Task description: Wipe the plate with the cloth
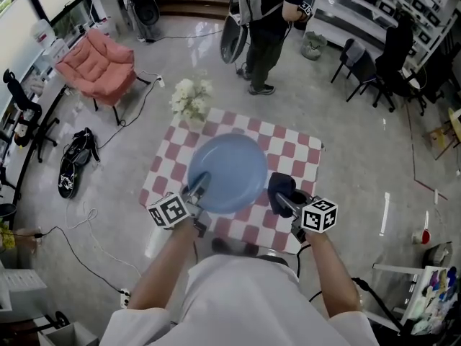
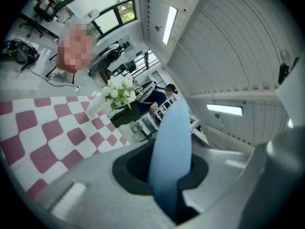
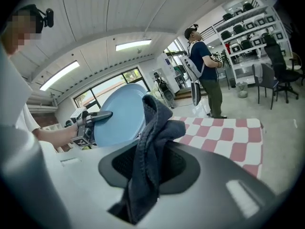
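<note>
above the checkered table (image 1: 299, 150), left gripper (image 1: 196, 187) is clamped on the blue plate (image 1: 229, 168) rim, holding it up; right gripper (image 1: 283, 199) pinches the dark cloth (image 1: 281, 188) just beside it.

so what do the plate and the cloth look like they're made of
The plate looks like smooth pale blue plastic or glazed ceramic, thin-edged; which one is unclear. The cloth is dark blue-grey fabric, soft and limp: it folds and droops, with a fine woven texture.
</note>
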Demonstrator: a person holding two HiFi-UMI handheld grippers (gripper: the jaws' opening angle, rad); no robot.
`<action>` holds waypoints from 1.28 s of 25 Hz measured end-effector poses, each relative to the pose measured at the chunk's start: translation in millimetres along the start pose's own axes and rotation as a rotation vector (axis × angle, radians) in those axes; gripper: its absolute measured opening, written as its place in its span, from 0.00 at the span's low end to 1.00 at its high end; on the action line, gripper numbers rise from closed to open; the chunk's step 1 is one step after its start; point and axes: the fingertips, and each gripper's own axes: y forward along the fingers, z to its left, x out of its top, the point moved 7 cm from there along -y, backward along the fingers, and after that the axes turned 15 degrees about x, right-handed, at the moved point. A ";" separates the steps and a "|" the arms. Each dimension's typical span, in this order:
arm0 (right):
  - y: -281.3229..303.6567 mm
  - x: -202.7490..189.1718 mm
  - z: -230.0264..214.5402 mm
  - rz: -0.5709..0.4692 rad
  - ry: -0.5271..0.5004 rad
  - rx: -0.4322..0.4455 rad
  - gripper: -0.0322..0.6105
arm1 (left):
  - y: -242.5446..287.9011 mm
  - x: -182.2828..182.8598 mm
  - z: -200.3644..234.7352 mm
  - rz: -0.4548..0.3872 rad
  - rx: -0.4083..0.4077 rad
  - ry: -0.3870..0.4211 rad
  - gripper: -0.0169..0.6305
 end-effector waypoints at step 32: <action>-30.6 -10.4 -3.7 -0.103 0.016 -0.047 0.21 | -23.3 -53.6 27.3 0.063 0.131 -0.177 0.12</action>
